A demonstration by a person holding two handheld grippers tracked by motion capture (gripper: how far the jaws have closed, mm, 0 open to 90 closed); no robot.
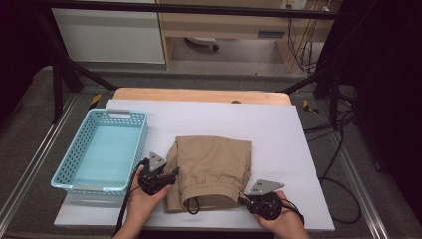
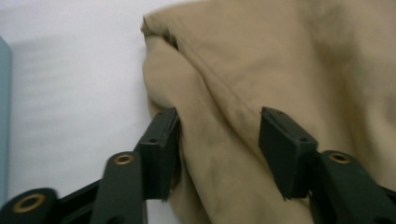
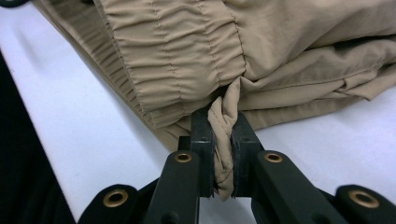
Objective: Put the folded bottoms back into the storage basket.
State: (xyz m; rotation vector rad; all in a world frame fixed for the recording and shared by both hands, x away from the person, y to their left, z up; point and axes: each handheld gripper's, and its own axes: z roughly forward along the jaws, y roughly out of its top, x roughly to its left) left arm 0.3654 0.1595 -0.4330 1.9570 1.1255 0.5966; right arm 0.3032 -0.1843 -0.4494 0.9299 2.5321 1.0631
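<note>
My jaws tell two stories at the table: the right gripper (image 3: pixel 223 154) is clamped on a bunched pinch of cloth at the waistband corner of the folded khaki trousers (image 1: pixel 211 169), while the left gripper (image 2: pixel 219 149) stands parted, its pads (image 2: pixel 161 149) straddling the garment's rolled side edge without pressing on it. In the left gripper view one pad rests against the fold and the other stands clear of the fabric, so on that side I judge nothing is held yet. The trousers lie folded into a compact, roughly square bundle on the white sheet (image 1: pixel 278 129) that covers the table, near my edge of it, elastic waistband toward me and a dark drawstring (image 1: pixel 191 205) looping out at the front. Just beside the bundle, on my left, sits the turquoise basket (image 1: pixel 74 159), with nothing in it. As I read it, the folding is done and the lift has not begun: the bundle lies flat on the sheet, only one corner secured. What remains, by my judgement, is to close the left jaws on the side fold, raise the bundle with both hands without letting it fall open, carry it across and set it down in the basket
</note>
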